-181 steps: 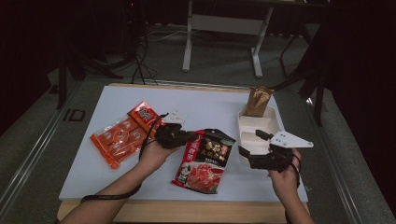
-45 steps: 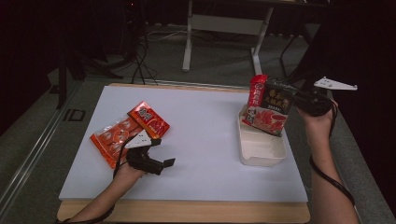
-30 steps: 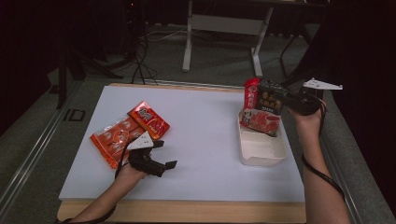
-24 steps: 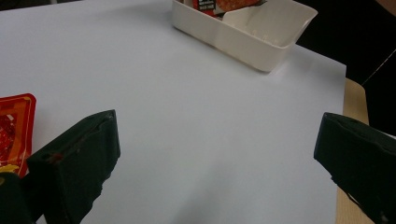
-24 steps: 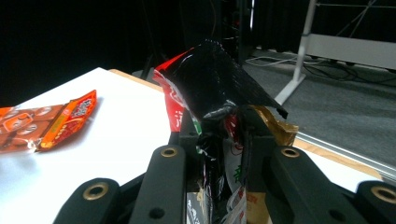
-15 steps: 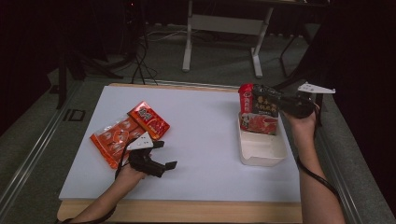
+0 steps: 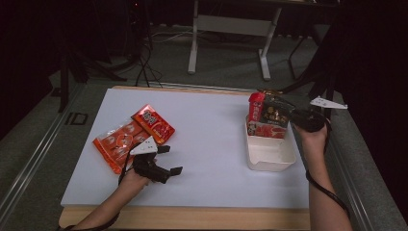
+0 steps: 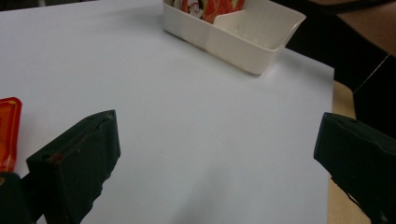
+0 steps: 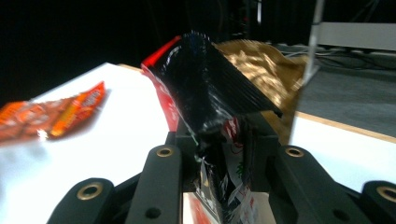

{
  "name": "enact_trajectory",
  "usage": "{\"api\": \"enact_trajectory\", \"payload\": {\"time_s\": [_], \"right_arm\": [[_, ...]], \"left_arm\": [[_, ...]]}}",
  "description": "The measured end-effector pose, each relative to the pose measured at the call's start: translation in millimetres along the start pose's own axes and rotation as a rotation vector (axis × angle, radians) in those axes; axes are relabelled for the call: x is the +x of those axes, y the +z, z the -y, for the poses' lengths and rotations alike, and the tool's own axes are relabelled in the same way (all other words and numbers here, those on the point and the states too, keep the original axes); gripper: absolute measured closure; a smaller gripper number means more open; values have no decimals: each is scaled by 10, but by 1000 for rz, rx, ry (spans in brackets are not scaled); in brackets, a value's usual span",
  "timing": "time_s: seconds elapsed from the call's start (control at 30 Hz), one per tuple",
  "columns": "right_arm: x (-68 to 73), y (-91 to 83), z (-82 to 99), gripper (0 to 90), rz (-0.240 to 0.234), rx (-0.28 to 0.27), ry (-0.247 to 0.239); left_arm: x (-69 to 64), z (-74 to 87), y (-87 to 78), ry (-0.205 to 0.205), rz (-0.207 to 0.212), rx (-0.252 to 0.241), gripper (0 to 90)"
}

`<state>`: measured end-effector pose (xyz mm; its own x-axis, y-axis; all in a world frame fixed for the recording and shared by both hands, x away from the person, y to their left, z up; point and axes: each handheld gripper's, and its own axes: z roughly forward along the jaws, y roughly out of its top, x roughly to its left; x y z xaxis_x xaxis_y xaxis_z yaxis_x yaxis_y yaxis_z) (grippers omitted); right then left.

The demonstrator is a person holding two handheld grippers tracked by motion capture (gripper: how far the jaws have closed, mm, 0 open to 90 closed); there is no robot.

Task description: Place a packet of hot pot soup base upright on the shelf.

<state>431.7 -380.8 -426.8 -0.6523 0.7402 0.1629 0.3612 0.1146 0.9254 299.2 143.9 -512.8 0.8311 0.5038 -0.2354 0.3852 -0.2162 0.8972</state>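
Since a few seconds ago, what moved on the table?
The red and black snack bag left the middle of the table: the right gripper took hold of it, lifted it and is lowering it upright into the white tray. The left gripper let go and pulled back toward the near edge, jaws open. The two orange packets and the tray stayed put.

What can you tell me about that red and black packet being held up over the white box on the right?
The red and black packet is a glossy, crinkly snack pouch with a ridged, sealed top edge and printed pictures on its front. The right hand-held gripper pinches its edge between shut jaws and holds it upright. Its lower end sits in the far end of the white tray, just in front of a brown paper bag.
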Motion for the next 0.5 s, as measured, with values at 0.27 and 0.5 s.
{"api": "enact_trajectory", "payload": {"time_s": [0.27,0.5], "right_arm": [[-12,-79,36,652,63,53,14],[161,-189,-163,376,116,14,-1]], "left_arm": [[3,-5,-8,12,20,-27,7],[22,-8,-25,-4,-1,-15,7]]}}
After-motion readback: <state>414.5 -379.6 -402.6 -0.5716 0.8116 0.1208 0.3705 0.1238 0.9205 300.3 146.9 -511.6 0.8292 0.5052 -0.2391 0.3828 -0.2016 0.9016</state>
